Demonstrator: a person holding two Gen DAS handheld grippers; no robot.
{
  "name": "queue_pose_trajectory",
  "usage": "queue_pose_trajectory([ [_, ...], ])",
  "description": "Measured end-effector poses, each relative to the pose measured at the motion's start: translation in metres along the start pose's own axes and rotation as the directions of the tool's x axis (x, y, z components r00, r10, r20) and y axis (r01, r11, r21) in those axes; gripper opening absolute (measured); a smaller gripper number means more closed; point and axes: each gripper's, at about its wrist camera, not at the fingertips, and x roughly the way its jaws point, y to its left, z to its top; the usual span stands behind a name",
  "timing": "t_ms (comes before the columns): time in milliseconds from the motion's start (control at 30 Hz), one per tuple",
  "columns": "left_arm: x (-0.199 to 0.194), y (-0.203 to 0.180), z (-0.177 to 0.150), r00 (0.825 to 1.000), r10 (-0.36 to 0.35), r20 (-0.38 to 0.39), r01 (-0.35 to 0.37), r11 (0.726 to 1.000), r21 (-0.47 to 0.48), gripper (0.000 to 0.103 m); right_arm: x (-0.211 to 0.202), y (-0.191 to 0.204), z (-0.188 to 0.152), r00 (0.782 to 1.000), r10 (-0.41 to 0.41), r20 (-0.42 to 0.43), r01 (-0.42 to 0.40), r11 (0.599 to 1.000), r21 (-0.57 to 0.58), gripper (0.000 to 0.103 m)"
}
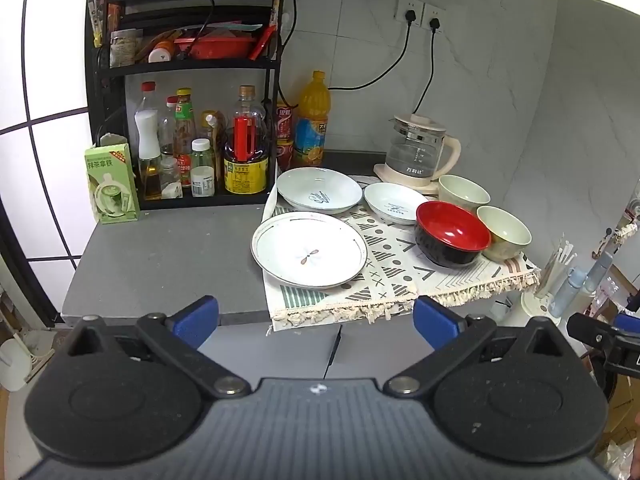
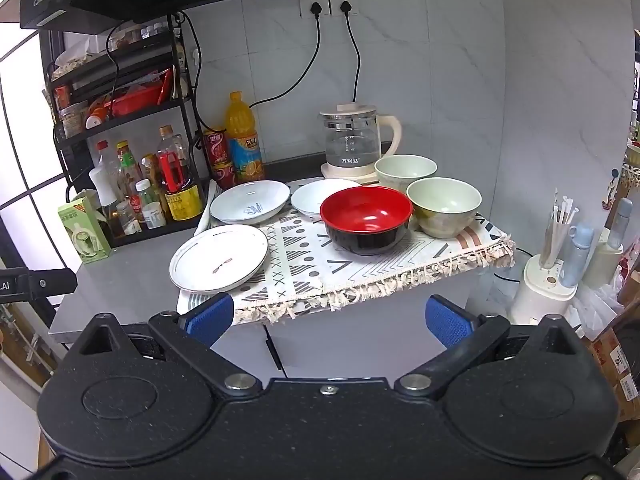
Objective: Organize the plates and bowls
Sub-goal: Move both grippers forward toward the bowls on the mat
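Grey surface (image 1: 160, 256) carries a cloth (image 2: 360, 272) with three plates and three bowls spread apart; both tools, left (image 1: 316, 320) and right (image 2: 328, 316), gape empty short of it, so nest bowls first, gripping rims.

Red-and-black bowl (image 2: 366, 218) (glossy) on geometric-patterned cloth (image 2: 320, 264).

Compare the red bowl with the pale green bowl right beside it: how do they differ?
The red bowl is glossy red inside and black outside; the pale green bowl is matte green throughout. The red bowl looks wider and sits nearer the cloth's fringed edge. Both stand upright, empty, on the patterned cloth.
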Motion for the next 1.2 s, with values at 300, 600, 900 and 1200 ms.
queue_pose_trajectory([
  [300, -0.0016, -0.0057, 0.0027, 1.000, -0.013, 0.009, 0.013, 1.000, 0.009, 0.102, 0.0017, -0.0002, -0.0013, 1.000, -0.017, -0.019, 0.017, 1.000, 0.002, 0.103],
  [600, 0.0005, -0.0047, 0.0033, 1.000, -0.013, 0.002, 0.013, 1.000, 0.016, 0.102, 0.0023, -0.0019, 0.0027, 0.999, -0.024, -0.029, 0.024, 1.000, -0.002, 0.103],
  [900, 0.0011, -0.0056, 0.0038, 1.000, -0.019, 0.001, 0.019, 1.000, 0.016, 0.102, 0.0025, 0.0011, 0.0017, 0.999, -0.036, -0.033, 0.036, 0.999, -0.005, 0.103],
  [1200, 0.0050, -0.0020, 0.0052, 1.000, -0.018, -0.016, 0.018, 1.000, 0.012, 0.102, 0.0025, 0.0012, 0.0013, 0.998, -0.048, -0.038, 0.048, 0.999, 0.006, 0.103],
])
